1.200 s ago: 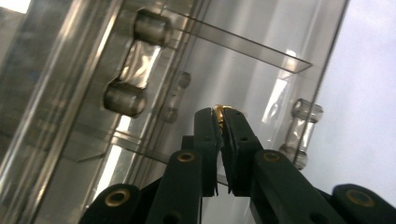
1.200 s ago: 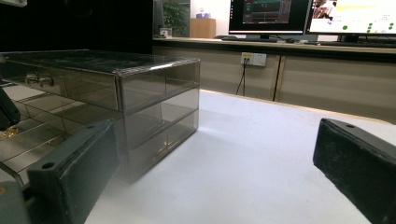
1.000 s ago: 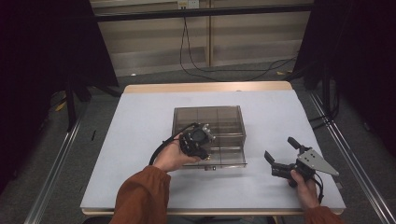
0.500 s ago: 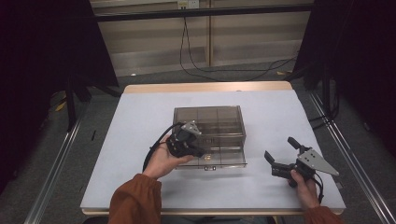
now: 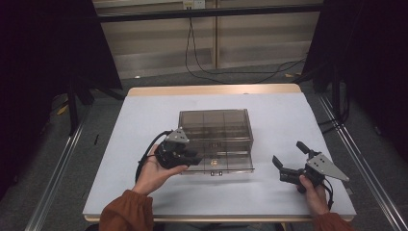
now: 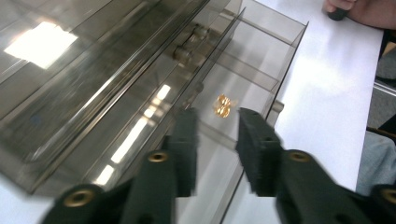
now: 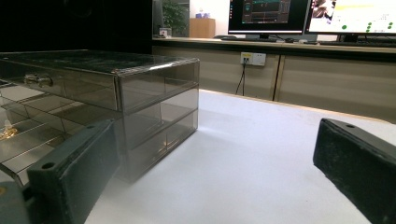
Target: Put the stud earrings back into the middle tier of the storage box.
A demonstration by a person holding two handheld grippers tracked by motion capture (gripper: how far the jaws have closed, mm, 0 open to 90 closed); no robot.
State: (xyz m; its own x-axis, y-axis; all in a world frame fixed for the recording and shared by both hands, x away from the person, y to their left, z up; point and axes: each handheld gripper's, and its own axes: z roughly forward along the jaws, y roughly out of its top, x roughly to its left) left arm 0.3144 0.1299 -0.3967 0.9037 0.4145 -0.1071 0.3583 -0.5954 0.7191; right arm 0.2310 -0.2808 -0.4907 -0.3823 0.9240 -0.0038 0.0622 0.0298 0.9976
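Note:
A smoky clear drawer box [image 5: 215, 126] stands mid-table with its lowest drawer [image 5: 226, 164] pulled out toward me. A small gold piece [image 5: 215, 162] lies in that drawer, also seen as a gold piece [image 6: 223, 105] just beyond the jaws. My left gripper [image 5: 192, 159] hovers at the drawer's front left corner. Its jaws have just been opening and stand apart with nothing pressed between them; the left gripper [image 6: 215, 122] looks down over the drawer. My right gripper [image 5: 287, 152] rests on the table right of the box, open and empty. From the right gripper [image 7: 215, 140] the box [image 7: 116, 84] stands at the left.
The white table [image 5: 144, 120] has bare room left, right and behind the box. A black cable [image 5: 146, 156] loops from the left gripper. Metal rails [image 5: 53, 192] run along both table sides. A counter with monitors [image 7: 280, 11] lies beyond the far edge.
The left gripper has slid left along the box front toward its left corner, and its jaws have gone from shut to apart. The right gripper has stayed put.

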